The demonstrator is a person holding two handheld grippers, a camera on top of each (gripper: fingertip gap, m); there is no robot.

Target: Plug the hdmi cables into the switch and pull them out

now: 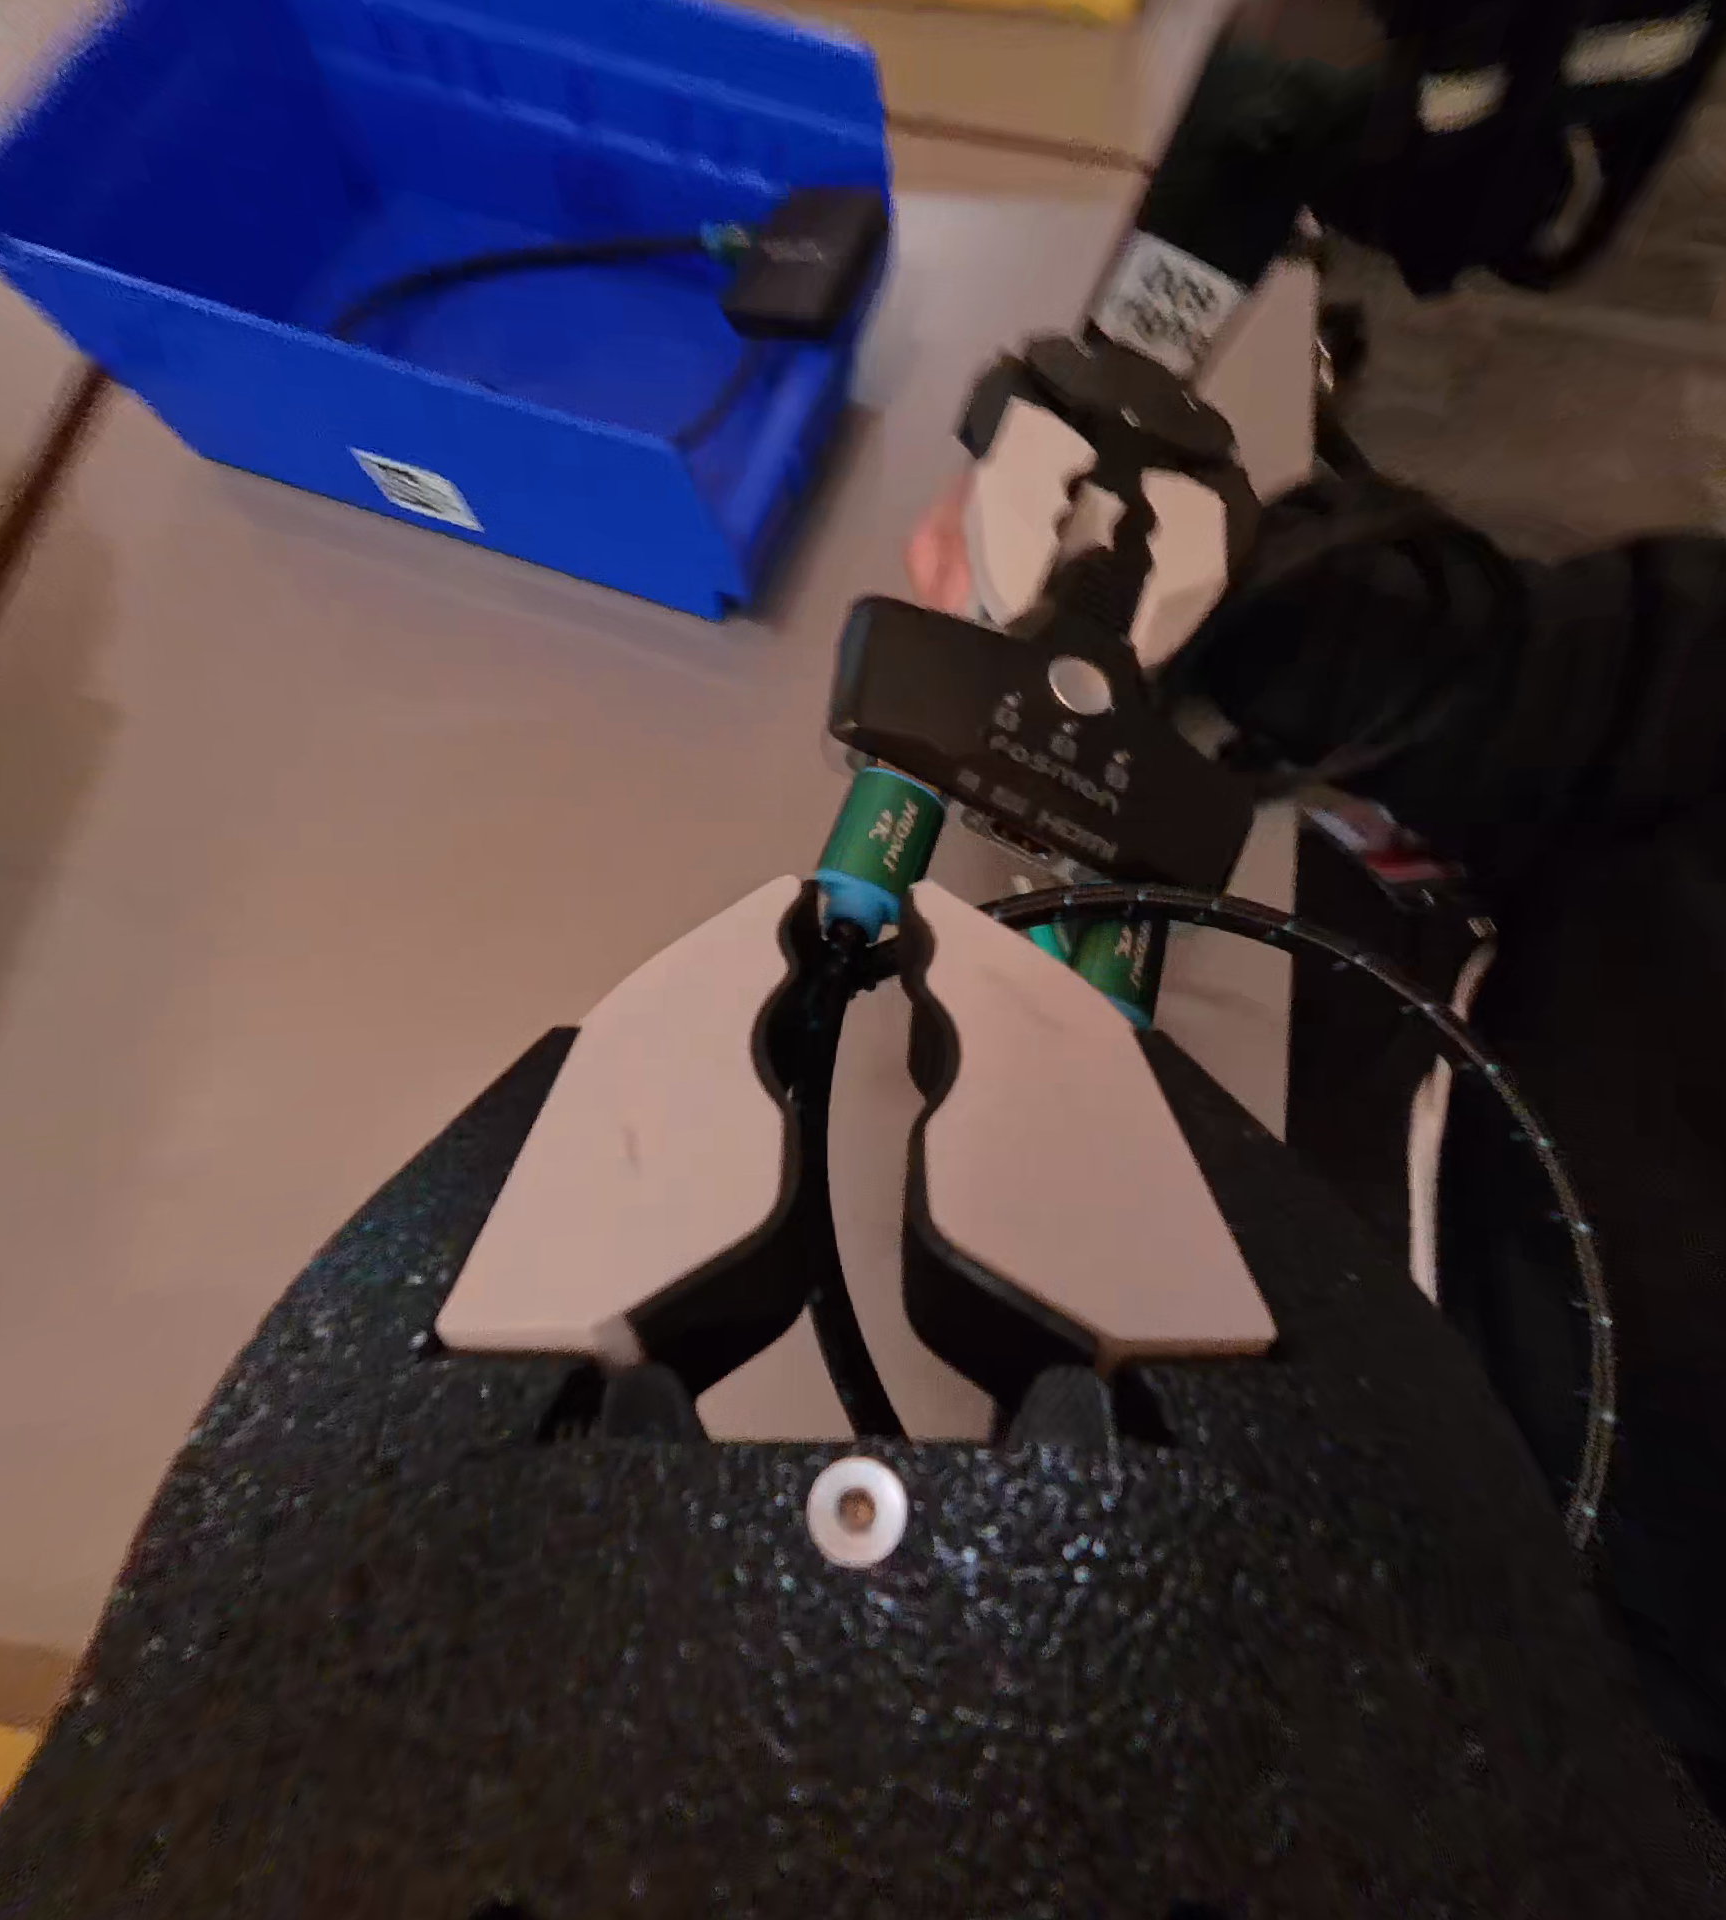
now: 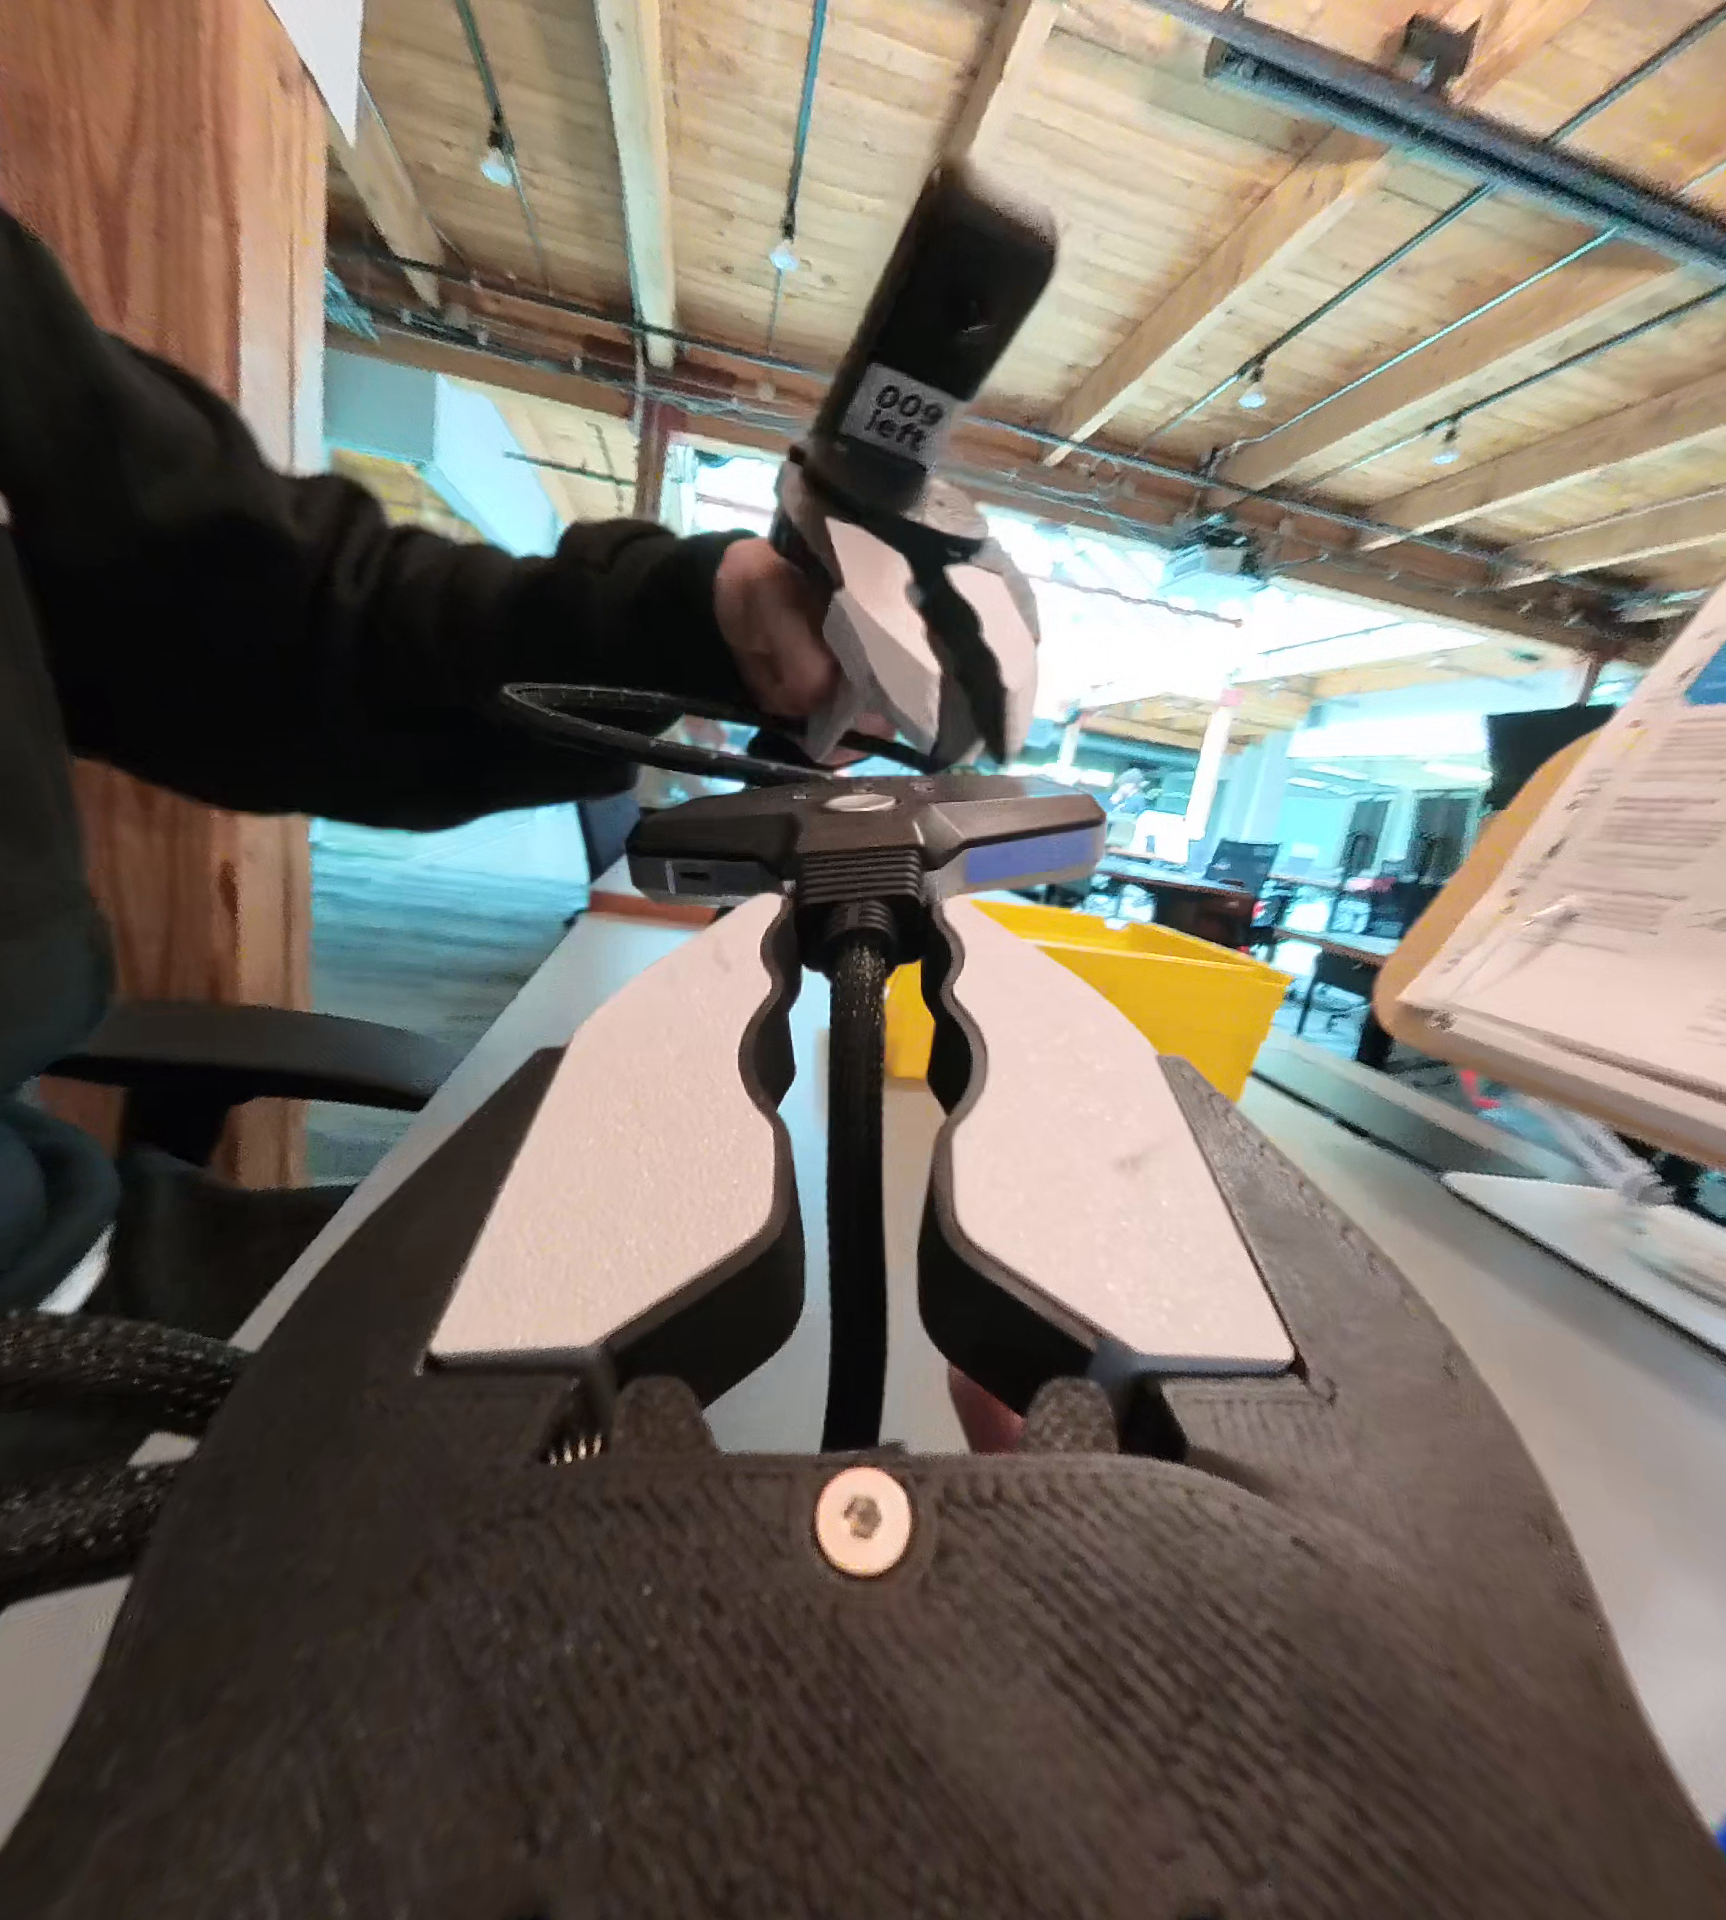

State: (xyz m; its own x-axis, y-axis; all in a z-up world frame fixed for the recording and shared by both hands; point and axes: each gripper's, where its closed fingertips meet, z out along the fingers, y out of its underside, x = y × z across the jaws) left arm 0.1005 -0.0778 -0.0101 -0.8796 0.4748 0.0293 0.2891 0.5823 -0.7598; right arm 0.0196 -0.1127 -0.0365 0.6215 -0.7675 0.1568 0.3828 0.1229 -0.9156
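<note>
The black switch (image 1: pixel 1046 743) is up in the air above the grey counter (image 1: pixel 319 987), held between the two tools. The right tool (image 2: pixel 857 914) is pinched shut on the thick ribbed neck where the switch's own black cord (image 2: pixel 854 1195) comes out, so I think it is keeping the switch from moving while a plug goes in or out. The left tool (image 1: pixel 854 914) comes at the switch from the other side and is closed tight on the blue end of a green plug (image 1: pixel 880 836), with that plug's thin cable (image 1: pixel 828 1195) running back between its fingers. The nose of the green plug sits right against the edge of the switch, but the picture is blurry and I cannot tell if it is all the way in. Gripping the plug by its back end makes it easy to push or pull straight. The switch is flat and shaped a bit like a T, with a round silver button (image 1: pixel 1077 686) on top and an open slot beside the green plug. A second green plug (image 1: pixel 1113 956) hangs just below the switch, not in any slot. Farther from the switch stands a blue bin (image 1: pixel 443 447) with another small black box (image 1: pixel 802 265) and cord inside.
</note>
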